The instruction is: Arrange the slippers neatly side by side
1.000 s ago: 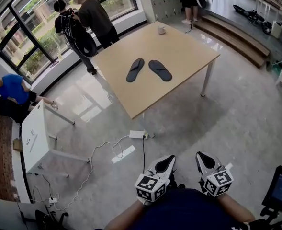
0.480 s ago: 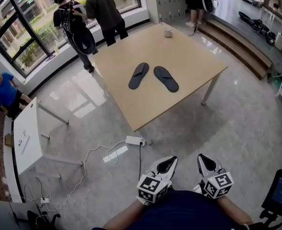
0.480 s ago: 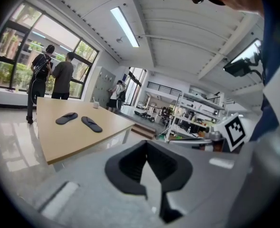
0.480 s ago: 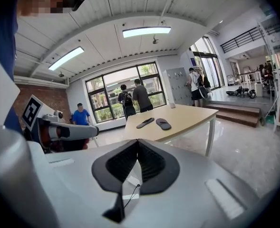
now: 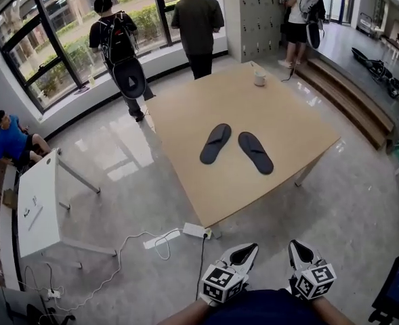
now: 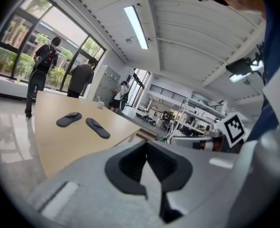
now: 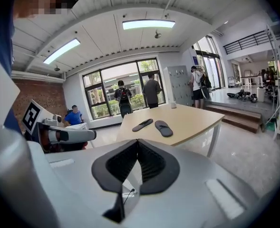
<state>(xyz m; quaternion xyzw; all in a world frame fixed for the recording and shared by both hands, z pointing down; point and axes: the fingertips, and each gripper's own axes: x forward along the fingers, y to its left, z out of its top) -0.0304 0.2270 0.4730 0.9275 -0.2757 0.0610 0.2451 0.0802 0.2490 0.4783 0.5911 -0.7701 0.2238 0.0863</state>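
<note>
Head view: my left claw (image 5: 243, 252) and right claw (image 5: 299, 250) hang low in front of me, both pinched shut on nothing, well short of the one counter (image 5: 185, 114). Two dark slippers (image 5: 215, 143) lie on it, splayed in a V, and one cup (image 5: 259, 78) stands near the far edge. One power strip (image 5: 194, 231) with its cable lies on the floor between, a likely snag. Left gripper view: jaws together, empty. Right gripper view: the same; if I arrive shut, I'd only shove a slipper.
</note>
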